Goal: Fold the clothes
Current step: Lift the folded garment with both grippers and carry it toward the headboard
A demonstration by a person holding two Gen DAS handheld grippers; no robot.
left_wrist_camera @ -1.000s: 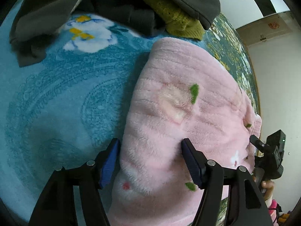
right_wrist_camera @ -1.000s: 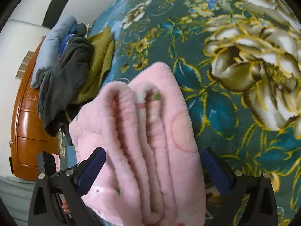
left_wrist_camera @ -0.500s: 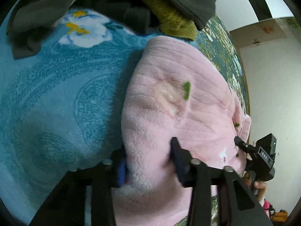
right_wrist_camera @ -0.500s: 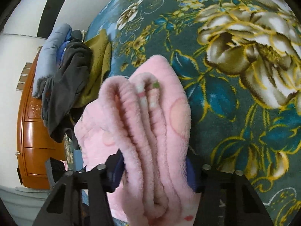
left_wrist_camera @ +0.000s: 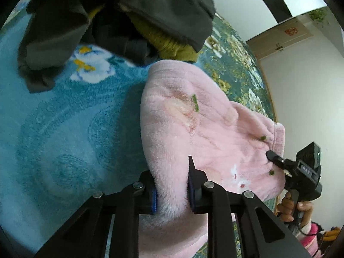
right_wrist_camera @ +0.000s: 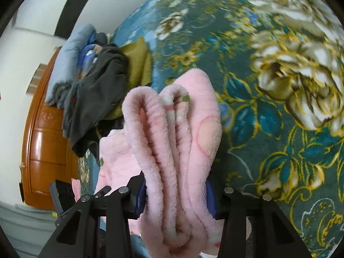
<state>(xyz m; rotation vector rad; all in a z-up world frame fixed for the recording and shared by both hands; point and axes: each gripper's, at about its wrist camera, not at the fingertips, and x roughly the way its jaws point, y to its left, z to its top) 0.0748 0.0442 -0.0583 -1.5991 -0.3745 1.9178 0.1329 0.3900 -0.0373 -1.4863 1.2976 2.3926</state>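
Observation:
A folded pink fleece garment (left_wrist_camera: 193,133) with small green and red marks hangs between both grippers, lifted off the bed. My left gripper (left_wrist_camera: 172,190) pinches its left fold, jaws still closing with the fleece bunched between the blue pads. In the right wrist view the same pink fleece garment (right_wrist_camera: 172,142) shows several stacked folds, and my right gripper (right_wrist_camera: 175,197) clamps that thick bundle, its jaws also still closing. The right gripper's body (left_wrist_camera: 301,172) and the hand holding it appear at the right of the left wrist view.
A heap of dark grey clothes (left_wrist_camera: 129,17) and an olive-green garment (left_wrist_camera: 165,40) lies behind on the blue blanket (left_wrist_camera: 53,129). The floral bedspread (right_wrist_camera: 279,86) spreads to the right. An orange wooden cabinet (right_wrist_camera: 43,150) stands beyond the bed's edge.
Both grippers closed from wide open onto the pink fleece and lifted it, so its folds now hang bunched above the bed.

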